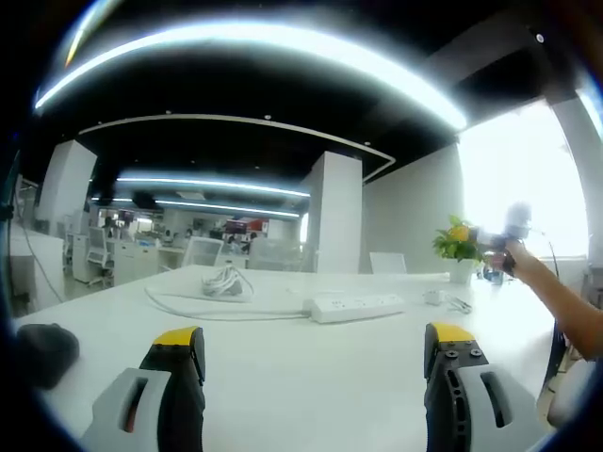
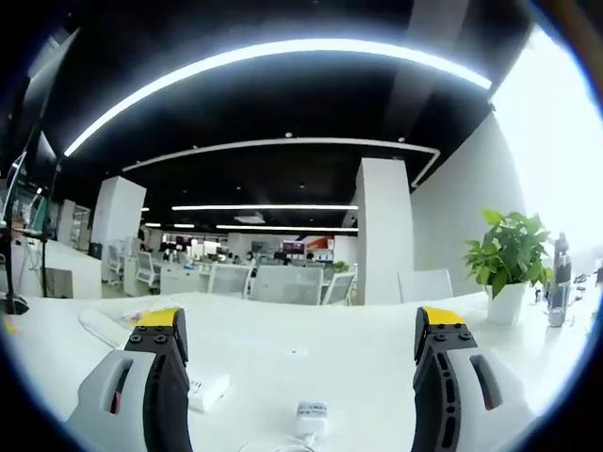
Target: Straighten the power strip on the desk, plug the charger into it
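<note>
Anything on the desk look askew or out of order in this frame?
Mildly. The power strip lies at a slant on the white desk, and its cord trails to a loose coil. The charger lies unplugged on the desk between the right hand-held gripper's open jaws. Nothing spilled or damaged.

potted plant [image 2: 510, 256], office chairs [image 2: 283, 282], white pillar [image 2: 384, 231]

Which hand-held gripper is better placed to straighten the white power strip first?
Probably the left hand-held gripper: the white power strip lies just ahead between its open jaws. The right hand-held gripper faces the small white charger.
</note>
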`<act>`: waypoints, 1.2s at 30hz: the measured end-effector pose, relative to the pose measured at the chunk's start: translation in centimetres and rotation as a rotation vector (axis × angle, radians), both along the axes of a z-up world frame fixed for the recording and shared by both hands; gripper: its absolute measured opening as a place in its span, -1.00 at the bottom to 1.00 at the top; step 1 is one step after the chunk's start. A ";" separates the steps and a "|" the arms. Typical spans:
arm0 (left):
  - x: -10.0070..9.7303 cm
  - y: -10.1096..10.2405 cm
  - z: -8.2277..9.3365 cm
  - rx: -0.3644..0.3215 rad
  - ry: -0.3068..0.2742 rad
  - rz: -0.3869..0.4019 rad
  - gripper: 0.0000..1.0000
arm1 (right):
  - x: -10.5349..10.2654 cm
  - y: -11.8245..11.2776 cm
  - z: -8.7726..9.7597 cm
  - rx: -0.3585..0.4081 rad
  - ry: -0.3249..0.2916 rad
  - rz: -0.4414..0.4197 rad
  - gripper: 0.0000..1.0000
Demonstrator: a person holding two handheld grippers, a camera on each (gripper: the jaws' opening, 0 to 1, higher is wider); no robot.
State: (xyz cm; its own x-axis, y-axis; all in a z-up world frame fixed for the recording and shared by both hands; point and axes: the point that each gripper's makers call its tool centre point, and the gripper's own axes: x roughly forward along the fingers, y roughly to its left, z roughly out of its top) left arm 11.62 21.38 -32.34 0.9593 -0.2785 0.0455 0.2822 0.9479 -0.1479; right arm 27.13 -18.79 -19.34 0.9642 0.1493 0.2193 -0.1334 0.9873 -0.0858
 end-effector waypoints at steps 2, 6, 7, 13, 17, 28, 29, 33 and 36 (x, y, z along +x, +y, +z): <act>0.0 0.0 0.0 -0.001 -0.001 -0.001 0.99 | 0.5 0.0 -0.1 0.004 0.000 -0.001 1.00; -0.1 0.1 0.1 -0.001 -0.003 0.000 0.99 | 1.0 0.0 -0.2 0.005 0.000 -0.010 1.00; -0.1 0.1 0.1 -0.001 -0.003 0.000 0.99 | 1.1 -0.1 -0.3 0.005 -0.001 -0.013 1.00; -0.2 -0.1 0.0 0.000 -0.002 -0.005 0.99 | 1.7 -0.2 -0.6 0.020 0.005 -0.026 1.00; -0.3 -0.3 0.0 -0.001 -0.003 -0.008 0.99 | 2.1 -0.2 -1.0 0.026 0.014 -0.033 1.00; -0.3 -0.5 -0.2 0.000 -0.001 -0.015 0.99 | 4.5 -1.0 -2.1 0.038 0.051 -0.057 1.00; -0.3 -0.5 -0.3 -0.001 -0.001 -0.015 0.99 | 4.7 -1.1 -2.2 0.039 0.054 -0.059 1.00; -0.3 -0.5 -0.3 -0.003 0.001 -0.014 0.99 | 5.4 -1.2 -2.6 0.038 0.070 -0.064 1.00; -0.4 -0.5 -0.3 -0.002 0.001 -0.014 0.99 | 5.7 -1.3 -2.8 0.037 0.073 -0.068 1.00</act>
State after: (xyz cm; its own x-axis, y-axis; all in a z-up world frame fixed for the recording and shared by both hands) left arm 11.26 20.83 -32.69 0.9553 -0.2923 0.0454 0.2958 0.9434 -0.1501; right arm 32.85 -20.10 -22.11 0.9854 0.0763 0.1524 -0.0707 0.9966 -0.0417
